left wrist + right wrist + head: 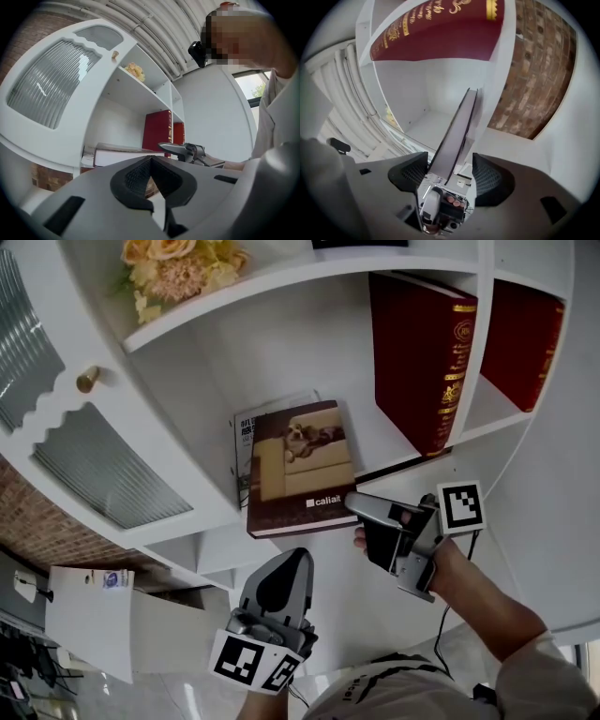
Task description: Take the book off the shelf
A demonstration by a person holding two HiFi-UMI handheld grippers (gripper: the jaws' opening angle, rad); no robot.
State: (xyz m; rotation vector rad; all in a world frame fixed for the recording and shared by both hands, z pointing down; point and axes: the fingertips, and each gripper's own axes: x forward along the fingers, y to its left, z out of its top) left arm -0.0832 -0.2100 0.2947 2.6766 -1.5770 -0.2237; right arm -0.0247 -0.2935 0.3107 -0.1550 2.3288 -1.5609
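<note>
A brown book (300,465) with a dog on a sofa on its cover lies flat on the white shelf (380,432), its near edge jutting over the shelf front. My right gripper (361,517) is at the book's near right corner. In the right gripper view the book's edge (457,131) runs between the jaws of my right gripper (450,171); it lies by the left pad, with a gap to the right pad, so the gripper is open. My left gripper (298,554) hangs below the shelf, shut and empty. The left gripper view shows the book (124,154) side-on beyond my left gripper (152,176).
A thin magazine (246,427) lies under the book. Two tall red books (417,362) (520,334) stand to the right, split by a white upright. Flowers (178,263) sit one shelf up. A ribbed-glass cabinet door (103,474) with a brass knob (86,379) is at left.
</note>
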